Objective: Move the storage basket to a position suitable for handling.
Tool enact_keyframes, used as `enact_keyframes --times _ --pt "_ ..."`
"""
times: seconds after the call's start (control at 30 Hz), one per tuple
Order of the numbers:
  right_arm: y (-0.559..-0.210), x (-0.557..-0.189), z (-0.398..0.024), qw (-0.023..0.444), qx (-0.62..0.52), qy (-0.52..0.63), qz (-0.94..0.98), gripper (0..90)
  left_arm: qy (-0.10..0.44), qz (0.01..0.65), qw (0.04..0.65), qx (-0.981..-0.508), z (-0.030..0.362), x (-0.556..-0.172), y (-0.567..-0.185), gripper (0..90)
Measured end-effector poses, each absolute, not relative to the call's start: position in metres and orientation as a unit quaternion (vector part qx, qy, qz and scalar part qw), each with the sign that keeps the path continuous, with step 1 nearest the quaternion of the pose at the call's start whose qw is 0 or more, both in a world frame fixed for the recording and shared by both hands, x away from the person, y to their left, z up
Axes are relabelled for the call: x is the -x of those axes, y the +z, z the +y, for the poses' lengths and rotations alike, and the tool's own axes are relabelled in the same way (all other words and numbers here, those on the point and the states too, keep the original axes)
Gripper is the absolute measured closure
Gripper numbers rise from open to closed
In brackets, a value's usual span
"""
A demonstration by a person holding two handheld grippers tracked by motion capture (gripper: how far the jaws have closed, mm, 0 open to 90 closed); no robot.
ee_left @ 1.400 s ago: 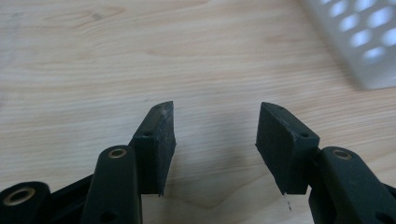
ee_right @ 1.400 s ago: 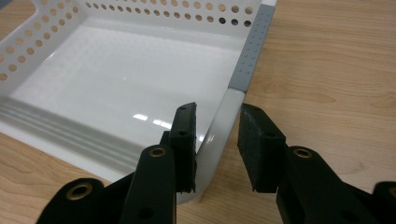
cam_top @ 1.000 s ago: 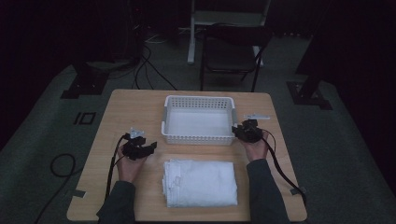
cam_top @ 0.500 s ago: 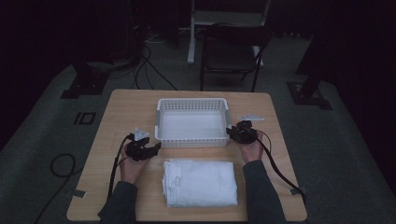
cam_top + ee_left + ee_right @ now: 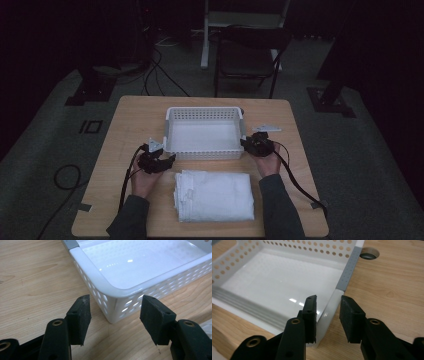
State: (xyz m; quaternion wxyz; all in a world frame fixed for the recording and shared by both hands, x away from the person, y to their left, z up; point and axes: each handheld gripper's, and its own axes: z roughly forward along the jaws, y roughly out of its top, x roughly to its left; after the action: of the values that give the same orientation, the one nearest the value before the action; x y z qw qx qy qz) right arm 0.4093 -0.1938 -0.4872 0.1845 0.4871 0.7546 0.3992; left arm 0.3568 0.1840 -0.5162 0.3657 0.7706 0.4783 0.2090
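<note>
Both forearms reach forward. The left gripper is held low with its jaws spread wide. The right gripper is angled inward, its jaws set closer together with a gap between them.

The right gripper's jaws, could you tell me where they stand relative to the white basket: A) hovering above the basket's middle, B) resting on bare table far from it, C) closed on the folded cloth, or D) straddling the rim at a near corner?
D: in the right gripper view, the right gripper has one jaw inside and one outside the rim of the white basket at its near corner.
</note>
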Motion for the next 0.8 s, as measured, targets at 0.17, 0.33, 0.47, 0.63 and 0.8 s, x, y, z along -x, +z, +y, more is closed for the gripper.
enact_keyframes --times 0.17,0.33,0.47,0.63,0.8 --pt "-0.478 -0.399 -0.200 0.200 -0.477 0.405 0.754 54.2 0.203 0.479 0.375 -0.767 0.186 -0.350 -0.512 39.5" --pt "-0.474 -0.382 -0.207 0.205 -0.462 0.399 0.765 46.0 0.199 0.477 0.381 -0.766 0.186 -0.341 -0.506 36.2" --pt "-0.476 -0.366 -0.210 0.206 -0.445 0.396 0.776 40.9 0.194 0.469 0.386 -0.770 0.181 -0.332 -0.500 34.4" --pt "-0.483 -0.345 -0.211 0.202 -0.429 0.396 0.786 38.6 0.196 0.459 0.385 -0.776 0.175 -0.315 -0.495 33.2" --pt "-0.491 -0.320 -0.210 0.200 -0.409 0.394 0.798 38.2 0.189 0.453 0.393 -0.778 0.172 -0.299 -0.493 32.0"
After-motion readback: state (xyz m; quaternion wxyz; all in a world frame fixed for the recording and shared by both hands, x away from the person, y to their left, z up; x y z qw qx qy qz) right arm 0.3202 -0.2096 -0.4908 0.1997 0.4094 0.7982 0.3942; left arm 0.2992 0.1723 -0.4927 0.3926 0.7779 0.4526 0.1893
